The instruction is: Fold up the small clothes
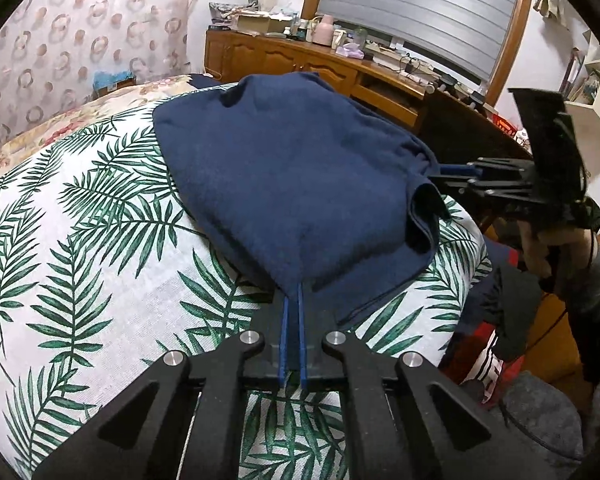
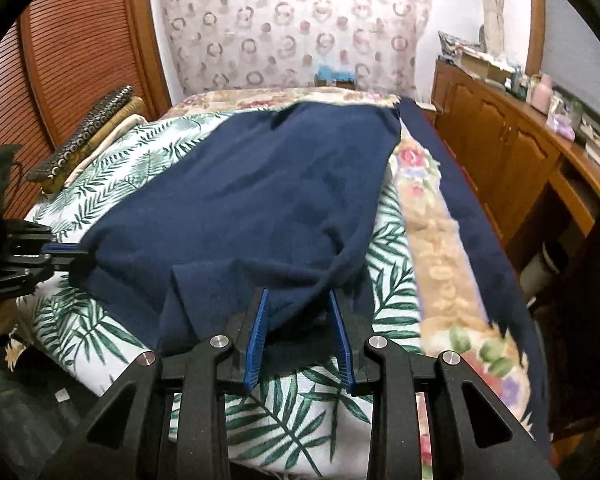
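Both tongs (image 1: 293, 292) (image 2: 298, 296) clamped on rumpled navy garment (image 1: 284, 168), bunched folds at its edge.

A navy garment (image 1: 284, 176) lies spread on the leaf-print bedspread (image 1: 80, 240). At the garment's near edge, the left gripper (image 1: 294, 292) pinches the cloth, its blue fingers pressed together. At the garment's right edge, the right gripper (image 1: 452, 170) meets a bunched fold. Beyond the garment stands a cluttered wooden sideboard (image 1: 308, 60).
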Available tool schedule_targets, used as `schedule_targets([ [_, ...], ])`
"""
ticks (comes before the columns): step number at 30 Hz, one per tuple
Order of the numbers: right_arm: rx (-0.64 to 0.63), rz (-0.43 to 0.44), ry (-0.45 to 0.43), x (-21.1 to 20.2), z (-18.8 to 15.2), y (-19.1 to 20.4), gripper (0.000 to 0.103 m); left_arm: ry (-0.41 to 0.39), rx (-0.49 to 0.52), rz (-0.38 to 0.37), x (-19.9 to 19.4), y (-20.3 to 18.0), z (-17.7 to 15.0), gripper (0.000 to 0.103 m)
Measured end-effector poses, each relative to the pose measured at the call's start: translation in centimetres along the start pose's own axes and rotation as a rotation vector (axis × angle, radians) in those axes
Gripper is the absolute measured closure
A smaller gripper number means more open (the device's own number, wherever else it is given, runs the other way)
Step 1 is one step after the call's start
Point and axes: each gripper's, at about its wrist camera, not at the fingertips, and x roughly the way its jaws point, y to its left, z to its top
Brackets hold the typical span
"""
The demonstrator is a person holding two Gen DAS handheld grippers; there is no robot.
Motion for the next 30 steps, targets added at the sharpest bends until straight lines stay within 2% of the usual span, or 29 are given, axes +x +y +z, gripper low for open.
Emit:
schedule_targets([
  [5, 0.007, 0.0, -0.016, 0.3, 0.0, -0.2, 0.072, 0.003, -0.002, 0.004, 0.2, -0.1, 0.0, 0.099],
  [6, 0.002, 0.002, -0.02, 0.3, -0.1, -0.1, 0.077, 0.004, -0.002, 0.004, 0.2, -0.1, 0.0, 0.099],
  [7, -0.007, 0.009, -0.025, 0.2, -0.1, 0.0, 0.088, 0.004, -0.002, 0.005, 0.2, -0.1, 0.0, 0.098],
  [8, -0.018, 0.021, -0.029, -0.2, 0.0, 0.2, 0.093, 0.005, -0.002, 0.005, 0.3, -0.1, 0.0, 0.099],
  [10, -0.039, 0.02, -0.032, -0.8, 0.1, 0.1, 0.098, 0.006, -0.003, 0.005, 0.3, -0.1, 0.0, 0.099],
  [14, -0.056, -0.004, -0.027, -2.2, -0.6, -0.9, 0.101, 0.006, -0.006, 0.004, 0.4, 0.0, 0.0, 0.098],
  [17, -0.053, -0.05, -0.015, -2.8, -1.3, -2.0, 0.101, 0.007, -0.009, 0.004, 0.4, 0.0, 0.0, 0.098],
  [20, -0.022, -0.051, -0.005, -2.8, -1.8, -3.0, 0.101, -0.002, -0.004, -0.008, 0.2, -0.1, 0.1, 0.099],
  [26, -0.005, -0.058, -0.043, -3.4, -1.1, -2.5, 0.101, -0.093, -0.011, -0.062, -2.5, -0.3, 1.8, 0.099],
  [29, -0.015, -0.095, -0.072, -3.9, -0.8, -1.8, 0.088, -0.138, -0.015, -0.091, -3.8, -0.3, 3.7, 0.099],
  [30, -0.017, -0.097, -0.084, -4.1, -0.7, -1.6, 0.081, -0.148, -0.01, -0.093, -4.0, -0.3, 4.2, 0.099],
])
